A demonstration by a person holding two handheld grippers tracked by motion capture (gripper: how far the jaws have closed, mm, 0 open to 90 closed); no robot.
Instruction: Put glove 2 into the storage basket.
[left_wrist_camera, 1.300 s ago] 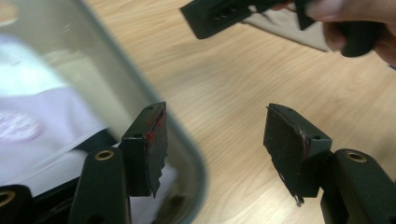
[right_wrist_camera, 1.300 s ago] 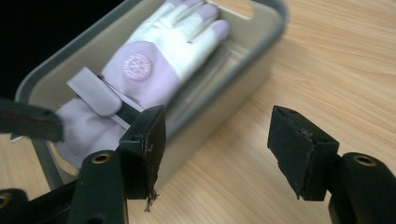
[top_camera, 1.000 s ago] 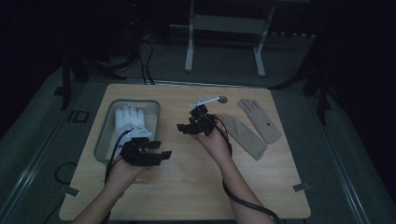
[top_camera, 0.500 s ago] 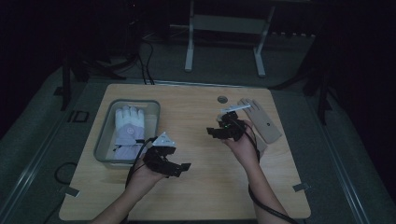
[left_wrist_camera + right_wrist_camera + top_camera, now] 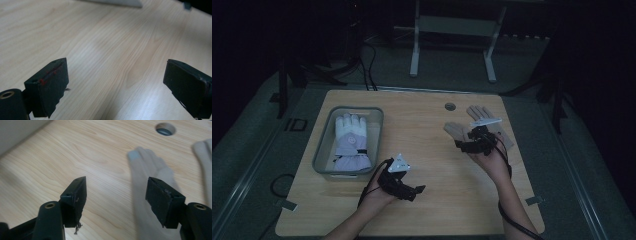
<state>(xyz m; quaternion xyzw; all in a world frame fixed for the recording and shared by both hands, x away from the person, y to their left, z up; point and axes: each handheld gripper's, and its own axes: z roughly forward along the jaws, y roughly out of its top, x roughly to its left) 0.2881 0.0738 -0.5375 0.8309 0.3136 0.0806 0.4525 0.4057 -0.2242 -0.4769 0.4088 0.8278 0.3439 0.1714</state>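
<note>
Two hands shifted, right gripper (image 5: 472, 141) now over beige glove (image 5: 482, 127), jaws opening.

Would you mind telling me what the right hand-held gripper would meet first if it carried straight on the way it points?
Most likely the tan glove: the right hand-held gripper, jaws open, points along it, though depth is uncertain.

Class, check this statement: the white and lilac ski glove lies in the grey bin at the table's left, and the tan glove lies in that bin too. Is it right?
Not quite. The white and lilac ski glove does lie in the grey bin, but the tan glove lies on the bare table at the right, as the high view shows.
</note>
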